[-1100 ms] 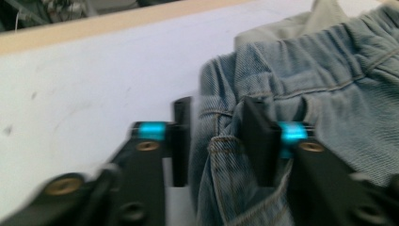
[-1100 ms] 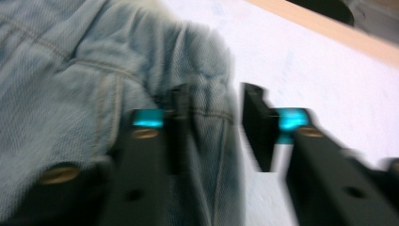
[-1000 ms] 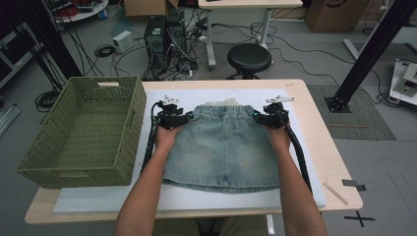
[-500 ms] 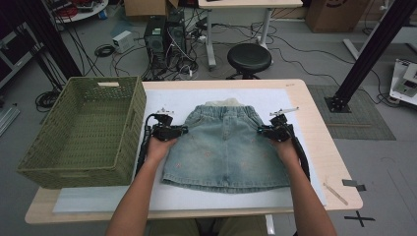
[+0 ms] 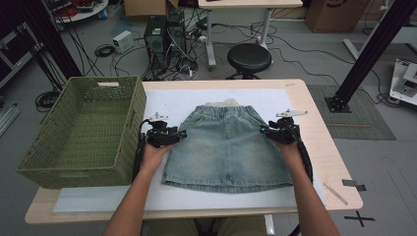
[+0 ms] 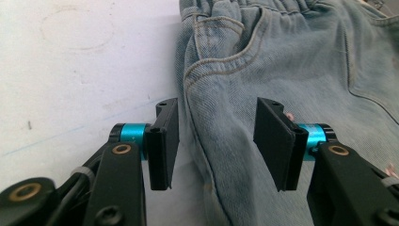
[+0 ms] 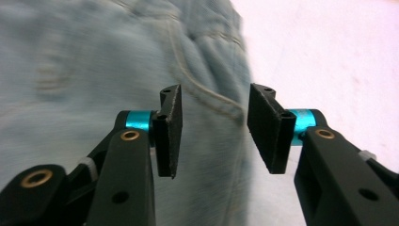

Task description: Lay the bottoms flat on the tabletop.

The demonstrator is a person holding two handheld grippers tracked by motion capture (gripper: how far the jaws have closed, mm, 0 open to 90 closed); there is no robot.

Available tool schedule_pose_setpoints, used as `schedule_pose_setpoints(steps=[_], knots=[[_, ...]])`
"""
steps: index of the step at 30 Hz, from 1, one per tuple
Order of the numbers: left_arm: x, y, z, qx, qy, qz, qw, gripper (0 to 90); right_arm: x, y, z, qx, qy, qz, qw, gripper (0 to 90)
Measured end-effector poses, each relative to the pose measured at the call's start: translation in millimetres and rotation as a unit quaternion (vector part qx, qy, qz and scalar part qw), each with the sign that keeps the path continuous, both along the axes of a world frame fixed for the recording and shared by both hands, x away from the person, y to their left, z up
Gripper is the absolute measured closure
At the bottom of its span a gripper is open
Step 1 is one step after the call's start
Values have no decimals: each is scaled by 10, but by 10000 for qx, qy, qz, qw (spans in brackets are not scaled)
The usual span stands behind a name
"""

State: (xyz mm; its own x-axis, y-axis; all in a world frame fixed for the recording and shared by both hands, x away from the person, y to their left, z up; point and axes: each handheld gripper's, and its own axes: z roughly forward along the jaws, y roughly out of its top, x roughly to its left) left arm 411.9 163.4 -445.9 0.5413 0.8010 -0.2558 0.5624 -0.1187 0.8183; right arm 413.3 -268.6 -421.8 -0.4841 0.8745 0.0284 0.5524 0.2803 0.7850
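A green basket [image 5: 83, 130] is seen at nine o'clock on the desk [image 5: 314, 105], nothing lying inside it. The skirt's [image 5: 226, 147] side edges are straddled by the left gripper [image 5: 181, 133] and right gripper [image 5: 263, 130], jaws apart. No writing can be read.

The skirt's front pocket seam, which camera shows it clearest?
The left gripper view: the pocket seam curves sharply across the skirt, just beyond the open fingers. The right gripper view shows a pocket seam too, but blurred. The high view shows the whole skirt, its seams too small to trace.

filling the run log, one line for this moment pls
left gripper: open, astride skirt left edge | right gripper: open, astride right edge | basket: left of skirt
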Motion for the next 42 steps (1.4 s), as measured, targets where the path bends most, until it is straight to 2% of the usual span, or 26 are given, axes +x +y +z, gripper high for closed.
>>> schedule_pose_setpoints(steps=[5,8,10,13,16,19,20,21,27,29,30,32,33,35,36,37,38,39,40,41,42], knots=[[-78,-17,48,-76,-212,-156,9996,430,-247,241,15,79,-150,439,9989,510],[-102,-18,76,-130,-284,-248,9992,376,-358,434,-25,105,-157,812,9965,494],[-107,-3,85,-212,-288,-267,9990,335,-419,560,-58,226,-67,1078,9939,471],[-107,16,87,-277,-301,-261,9988,293,-485,720,-102,148,46,1378,9903,469],[-109,27,84,-295,-297,-271,9988,286,-531,877,-146,100,239,1568,9873,472],[-117,25,85,-292,-303,-290,9987,286,-561,1014,-194,-35,469,1734,9837,549],[-121,27,87,-268,-302,-303,9987,286,-574,1048,-214,-152,503,1750,9832,572],[-125,27,87,-254,-304,-296,9988,286,-581,1070,-237,-252,495,1743,9831,605],[-160,58,58,-226,-280,-290,9989,286,-599,1069,-243,-383,412,1649,9847,826],[-170,68,57,-239,-276,-298,9989,286,-600,1062,-225,-409,417,1683,9840,858],[-176,74,62,-239,-282,-291,9989,286,-607,1056,-209,-341,443,1802,9820,861],[-183,87,69,-256,-315,-291,9988,286,-660,1052,-159,-311,347,1946,9798,861],[-184,90,69,-254,-307,-292,9988,286,-685,1049,-135,-266,364,2105,9765,860],[-189,98,70,-246,-295,-305,9988,286,-718,1046,-111,-266,436,2234,9734,858],[-191,99,70,-244,-291,-317,9988,286,-726,1044,-108,-310,515,2306,9712,849],[-194,99,70,-236,-294,-318,9988,286,-732,1050,-112,-430,581,2299,9705,827],[-199,99,73,-241,-285,-323,9988,286,-737,1049,-105,-617,513,2219,9718,749],[-204,98,76,-247,-285,-329,9987,286,-744,1041,-95,-676,419,2094,9746,627],[-208,98,79,-247,-295,-333,9987,286,-756,1028,-78,-609,325,1958,9782,579],[-212,99,82,-243,-306,-343,9986,286,-780,1012,-53,-518,200,1918,9799,581],[-217,101,85,-236,-306,-346,9987,286,-811,1002,-27,-398,85,1960,9798,592]])
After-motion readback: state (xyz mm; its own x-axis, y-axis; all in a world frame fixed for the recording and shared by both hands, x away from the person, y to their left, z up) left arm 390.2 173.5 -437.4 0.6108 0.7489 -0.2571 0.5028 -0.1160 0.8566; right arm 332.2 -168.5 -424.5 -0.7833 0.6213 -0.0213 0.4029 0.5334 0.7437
